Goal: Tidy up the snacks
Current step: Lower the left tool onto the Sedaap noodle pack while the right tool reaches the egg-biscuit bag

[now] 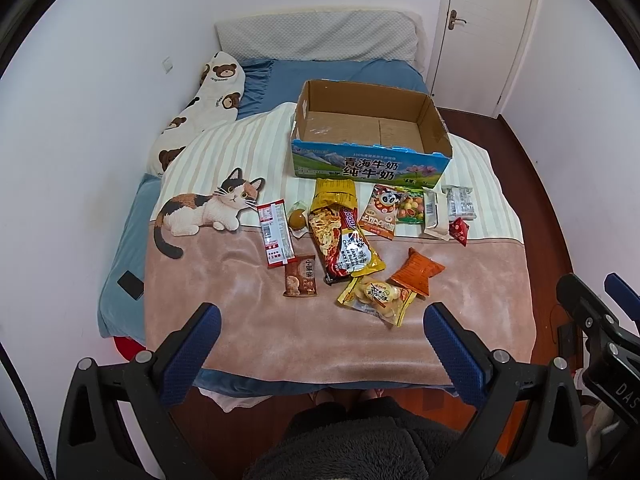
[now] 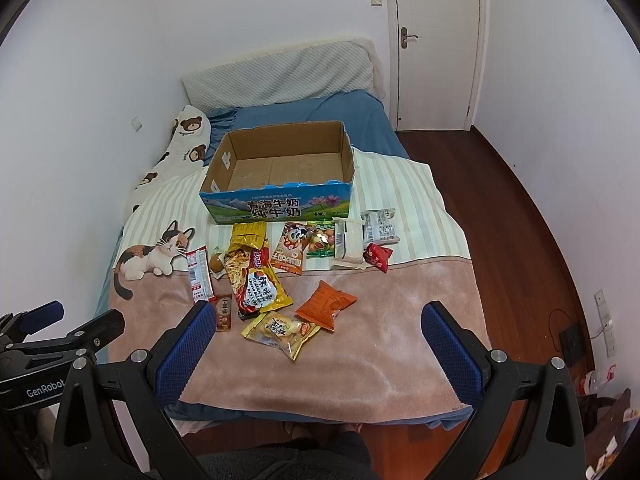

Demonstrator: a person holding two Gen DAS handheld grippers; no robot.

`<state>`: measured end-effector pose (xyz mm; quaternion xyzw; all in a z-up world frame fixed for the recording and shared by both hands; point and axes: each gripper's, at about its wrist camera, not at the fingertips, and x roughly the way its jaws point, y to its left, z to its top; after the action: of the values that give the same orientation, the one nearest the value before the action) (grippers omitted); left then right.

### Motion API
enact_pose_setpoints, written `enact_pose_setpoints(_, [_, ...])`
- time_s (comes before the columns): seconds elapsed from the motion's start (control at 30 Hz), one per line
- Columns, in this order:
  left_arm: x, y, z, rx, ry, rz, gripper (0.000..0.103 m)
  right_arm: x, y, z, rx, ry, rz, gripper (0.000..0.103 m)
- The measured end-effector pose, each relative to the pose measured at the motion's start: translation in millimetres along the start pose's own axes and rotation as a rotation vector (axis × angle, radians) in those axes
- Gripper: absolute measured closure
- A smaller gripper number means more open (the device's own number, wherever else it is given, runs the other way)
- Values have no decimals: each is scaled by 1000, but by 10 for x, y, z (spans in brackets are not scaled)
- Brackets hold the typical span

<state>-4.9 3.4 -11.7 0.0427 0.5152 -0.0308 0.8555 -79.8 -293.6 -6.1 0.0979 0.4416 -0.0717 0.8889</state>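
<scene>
An empty cardboard milk box (image 1: 434, 126) (image 2: 347, 148) stands open on the bed. In front of it lie several snack packets: a long noodle pack (image 1: 340, 236) (image 2: 250, 276), an orange packet (image 1: 417, 270) (image 2: 326, 305), a yellow packet (image 1: 376, 294) (image 2: 280, 330), a panda packet (image 1: 380, 210) (image 2: 290, 248), a red strip pack (image 1: 274, 232) (image 2: 199, 274). My left gripper (image 1: 320, 334) is open and empty, held back above the bed's near edge. My right gripper (image 2: 316, 332) is also open and empty, above the near edge.
The snacks lie on a cat-print blanket (image 1: 280, 320) (image 2: 380, 340) over a blue bed. A bear-print pillow (image 1: 200, 108) lies at the left by the wall. Wooden floor (image 2: 500, 220) and a white door (image 2: 436, 40) are to the right.
</scene>
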Motion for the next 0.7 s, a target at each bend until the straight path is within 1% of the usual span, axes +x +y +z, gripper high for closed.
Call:
enact_pose_setpoints(0.2, [1,8,5,-3,1,2,0,4,-6,-1,4,4,5,0])
enact_pose_setpoints(0.33, [153,38,95,-31,17,19,0,136,-66,14,19,29,11,0])
enact_pose_setpoints(0.4, [326,66,145,-46,45,25,0,260,-104,22,23,49,12,0])
enact_pose_setpoints(0.5, [626,119,225,-75,96,10,0,571,-185,36,41,99,21,0])
enact_pose_setpoints(0.6, [1015,166,314,-102,156,25,0,993,-253,83,53,156,27,0])
enact_pose_setpoints(0.63, [1190,181,355,-119,187,35,0,1122,-280,84,55,168,26,0])
enact_pose_setpoints(0.7, [1485,198,422,-145,245,14,0,1433,-336,101,66,213,37,0])
